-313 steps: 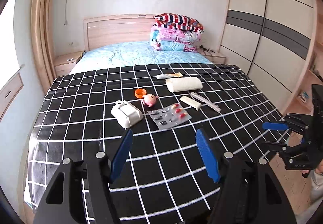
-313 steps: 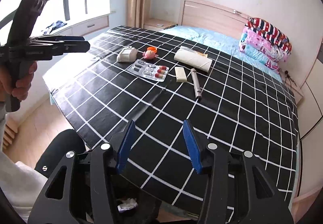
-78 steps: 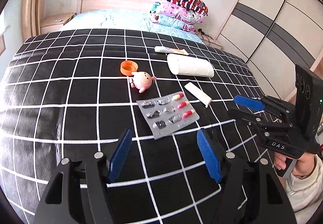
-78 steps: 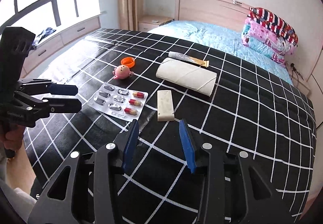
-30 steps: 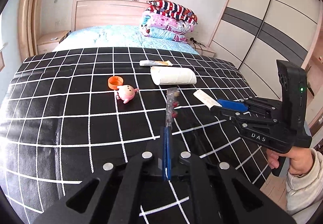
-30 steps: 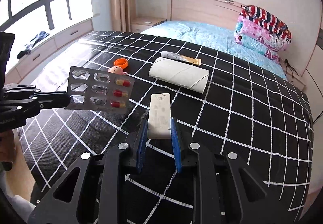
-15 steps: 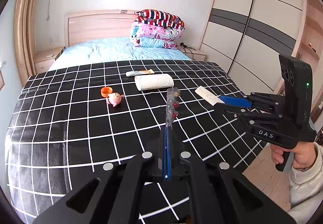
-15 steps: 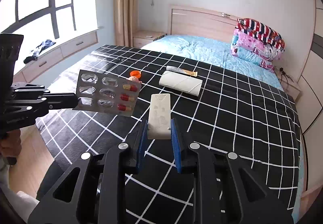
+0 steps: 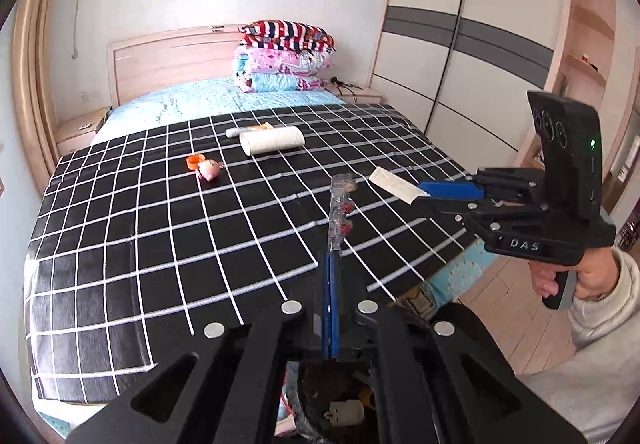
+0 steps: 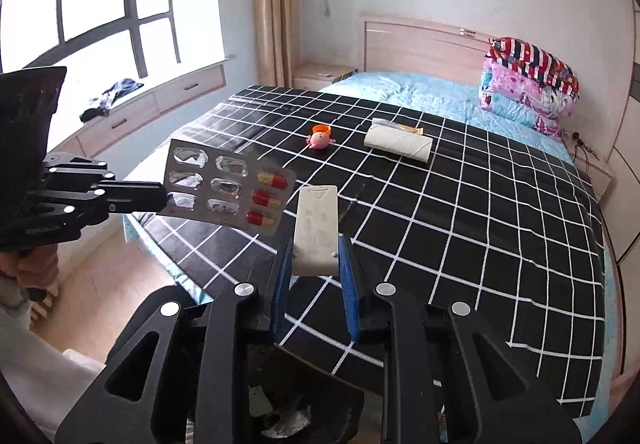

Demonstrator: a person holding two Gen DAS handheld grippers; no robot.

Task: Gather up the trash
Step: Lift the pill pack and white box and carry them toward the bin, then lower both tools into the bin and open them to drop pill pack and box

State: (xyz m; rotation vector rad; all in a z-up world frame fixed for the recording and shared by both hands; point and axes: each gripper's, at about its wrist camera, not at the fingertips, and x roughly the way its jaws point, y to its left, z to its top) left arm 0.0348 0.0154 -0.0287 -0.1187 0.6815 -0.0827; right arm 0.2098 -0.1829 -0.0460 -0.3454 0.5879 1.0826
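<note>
My left gripper is clamped flat on the blister pack, which I see edge-on in its own camera and face-on from the right, held out in the air off the near corner of the bed; three red-and-yellow capsules remain in it and the other pockets look burst. My right gripper pinches the lower end of a flat white case between its blue pads, the case sticking up and forward above the checked cover. In the left view that case pokes out beyond the right gripper's blue tip, with a hand in a pale sleeve on the handle. On the cover lie a cardboard roll, a tube just behind it, an orange cap and a pink toy touching or nearly so. Below both grippers I look into a dark bin holding bits of rubbish. Folded quilts are stacked at the headboard.
</note>
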